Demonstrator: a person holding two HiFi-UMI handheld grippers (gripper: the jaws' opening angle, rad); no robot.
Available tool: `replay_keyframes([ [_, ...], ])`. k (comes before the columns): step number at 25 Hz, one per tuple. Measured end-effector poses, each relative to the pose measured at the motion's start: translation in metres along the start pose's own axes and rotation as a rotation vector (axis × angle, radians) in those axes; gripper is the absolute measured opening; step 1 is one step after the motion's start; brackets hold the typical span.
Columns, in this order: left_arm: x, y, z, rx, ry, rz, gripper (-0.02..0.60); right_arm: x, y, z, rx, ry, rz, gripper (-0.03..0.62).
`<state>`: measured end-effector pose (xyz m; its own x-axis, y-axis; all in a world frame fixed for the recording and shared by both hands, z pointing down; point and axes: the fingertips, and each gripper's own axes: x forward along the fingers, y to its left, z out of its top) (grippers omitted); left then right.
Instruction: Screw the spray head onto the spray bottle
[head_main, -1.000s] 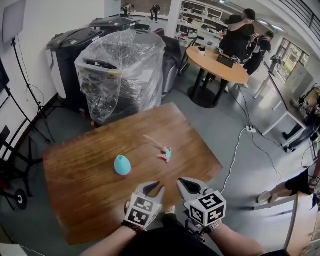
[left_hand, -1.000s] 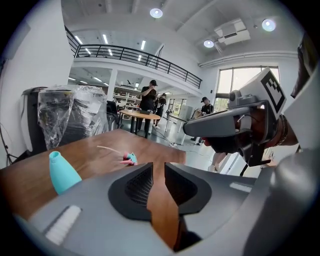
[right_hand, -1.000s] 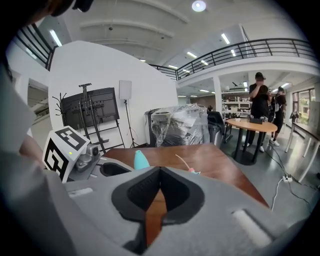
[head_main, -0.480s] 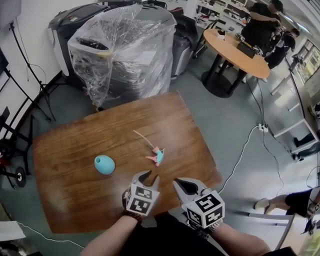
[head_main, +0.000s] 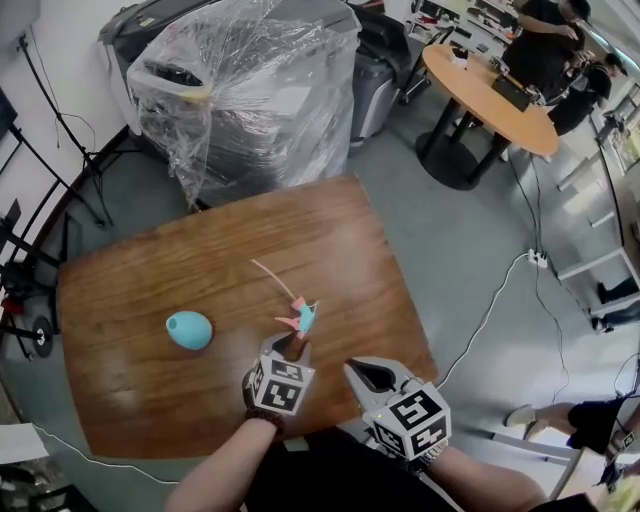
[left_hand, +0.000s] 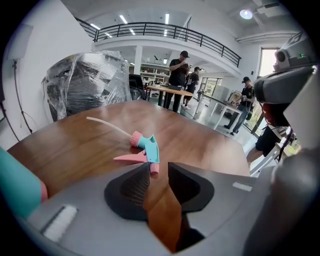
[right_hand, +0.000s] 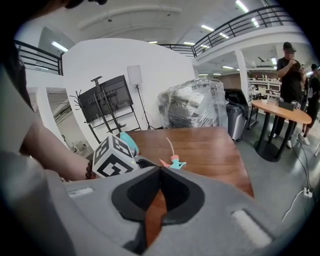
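A teal and pink spray head (head_main: 301, 320) with a thin pale tube lies on the wooden table (head_main: 150, 280). The teal bottle (head_main: 188, 330) lies on its side to the left of it. My left gripper (head_main: 288, 343) sits just short of the spray head. Its jaws have just been opening and stand a little apart, with nothing between them. In the left gripper view the spray head (left_hand: 142, 150) lies right ahead of the left gripper (left_hand: 159, 168). My right gripper (head_main: 356, 370) hovers over the table's near edge, shut and empty. In the right gripper view the right gripper (right_hand: 160, 172) is pressed shut.
A plastic-wrapped machine (head_main: 240, 90) stands beyond the table's far edge. A round wooden table (head_main: 490, 90) with people beside it is at the far right. A stand with cables (head_main: 30, 250) is at the left. A power strip and cord (head_main: 535, 258) lie on the floor.
My left gripper has moved forward and down to the spray head, and its jaws have parted a little. My right gripper has come slightly forward and stays shut.
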<state>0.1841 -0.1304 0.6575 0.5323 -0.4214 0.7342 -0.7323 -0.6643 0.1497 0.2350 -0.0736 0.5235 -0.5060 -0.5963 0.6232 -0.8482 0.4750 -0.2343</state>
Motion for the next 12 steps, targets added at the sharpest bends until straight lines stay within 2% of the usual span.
replay_keyframes([
  [7,0.010,0.006,-0.001,-0.048,0.015,0.026,0.120,0.000,-0.006,0.003,-0.013,0.007,0.018,-0.011],
  [10,0.012,0.008,-0.001,-0.065,0.011,0.026,0.077,0.000,-0.005,0.003,-0.021,0.007,0.022,-0.011],
  [12,0.012,0.008,-0.001,-0.069,0.008,0.022,0.075,0.001,-0.006,0.005,-0.026,0.005,0.022,-0.011],
])
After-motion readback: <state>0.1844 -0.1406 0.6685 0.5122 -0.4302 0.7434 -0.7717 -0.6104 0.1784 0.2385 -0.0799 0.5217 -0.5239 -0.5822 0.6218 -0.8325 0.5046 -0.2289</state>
